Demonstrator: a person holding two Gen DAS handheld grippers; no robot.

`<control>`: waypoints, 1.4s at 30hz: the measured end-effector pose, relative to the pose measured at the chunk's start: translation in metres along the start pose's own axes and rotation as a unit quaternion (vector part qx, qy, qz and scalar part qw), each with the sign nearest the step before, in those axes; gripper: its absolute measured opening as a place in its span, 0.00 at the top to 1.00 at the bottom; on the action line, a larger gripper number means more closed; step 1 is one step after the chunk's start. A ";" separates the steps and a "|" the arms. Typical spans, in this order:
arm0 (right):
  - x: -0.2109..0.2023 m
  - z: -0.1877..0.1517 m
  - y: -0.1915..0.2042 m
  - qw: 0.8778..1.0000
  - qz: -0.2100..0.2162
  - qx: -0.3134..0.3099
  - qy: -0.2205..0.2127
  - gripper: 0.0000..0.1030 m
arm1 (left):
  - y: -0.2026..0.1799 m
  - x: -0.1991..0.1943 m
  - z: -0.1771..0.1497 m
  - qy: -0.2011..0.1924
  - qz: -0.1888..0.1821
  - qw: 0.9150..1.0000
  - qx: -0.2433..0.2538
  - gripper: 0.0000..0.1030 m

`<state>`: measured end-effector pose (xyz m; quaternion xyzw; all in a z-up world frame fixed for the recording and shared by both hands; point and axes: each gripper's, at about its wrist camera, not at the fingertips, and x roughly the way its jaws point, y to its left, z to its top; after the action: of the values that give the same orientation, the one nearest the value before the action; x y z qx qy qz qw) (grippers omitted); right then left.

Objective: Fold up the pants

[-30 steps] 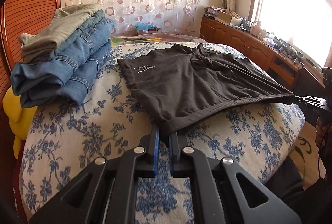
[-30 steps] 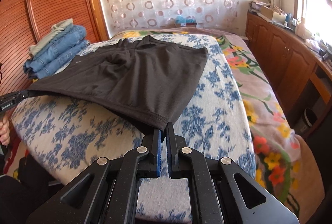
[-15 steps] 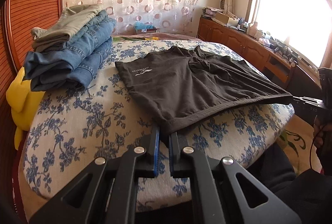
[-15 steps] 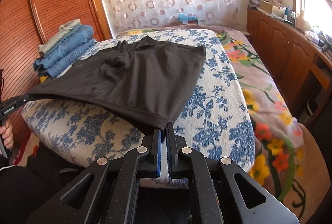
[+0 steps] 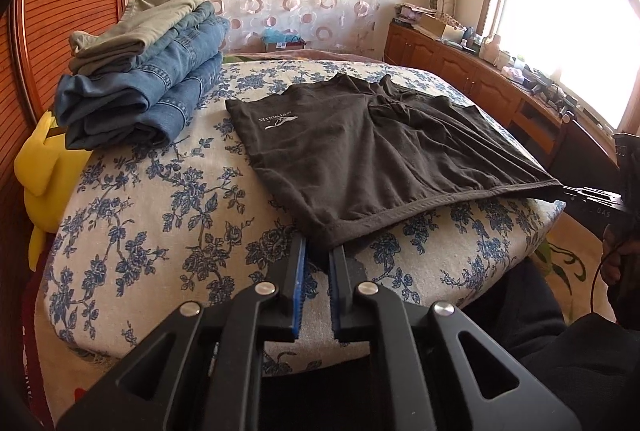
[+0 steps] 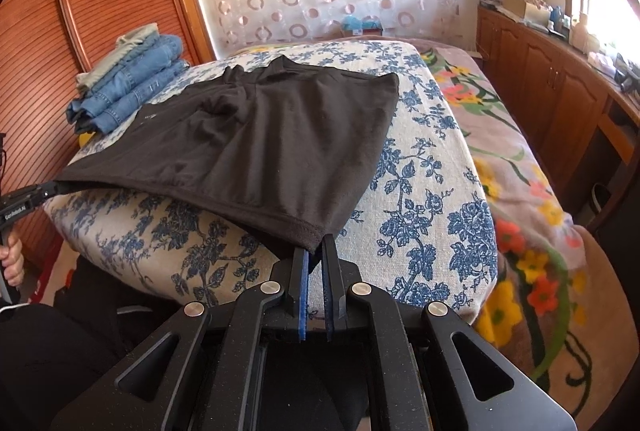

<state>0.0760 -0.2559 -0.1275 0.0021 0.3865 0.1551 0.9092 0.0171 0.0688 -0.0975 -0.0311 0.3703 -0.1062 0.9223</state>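
Both tools, the left tool (image 5: 317, 251) and right tool (image 6: 314, 247), narrow, are pinching the dark pants' (image 5: 360, 151) hem corners at six o'clock, the left's jaws having just been easing apart, keeping the cloth taut over the bed (image 5: 160, 191) for folding.

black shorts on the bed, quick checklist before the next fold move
1. Left gripper holding a hem corner of the black shorts: cannot tell; its jaws have just been opening, with the corner between them.
2. Right gripper shut on the other hem corner: ok.
3. Shorts flat on the bed: not ok, bunched at the crotch.
4. Stack of folded jeans apart from the shorts: ok.
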 end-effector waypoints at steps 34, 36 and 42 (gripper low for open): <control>0.011 0.008 -0.006 0.999 -0.023 0.024 -0.021 0.61 | -0.022 0.031 0.034 -0.017 0.025 0.999 0.035 0.32; 0.012 0.005 -0.008 0.999 -0.023 0.025 -0.018 0.61 | -0.023 0.035 0.032 -0.012 0.022 0.999 0.034 0.32; 0.015 0.000 -0.004 0.999 -0.019 0.024 -0.010 0.61 | -0.024 0.042 0.028 -0.002 0.024 0.999 0.035 0.32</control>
<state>0.0874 -0.2549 -0.1384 0.0181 0.3810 0.1286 0.9154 0.0618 0.0355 -0.1023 0.0101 0.3647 -0.0965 0.9260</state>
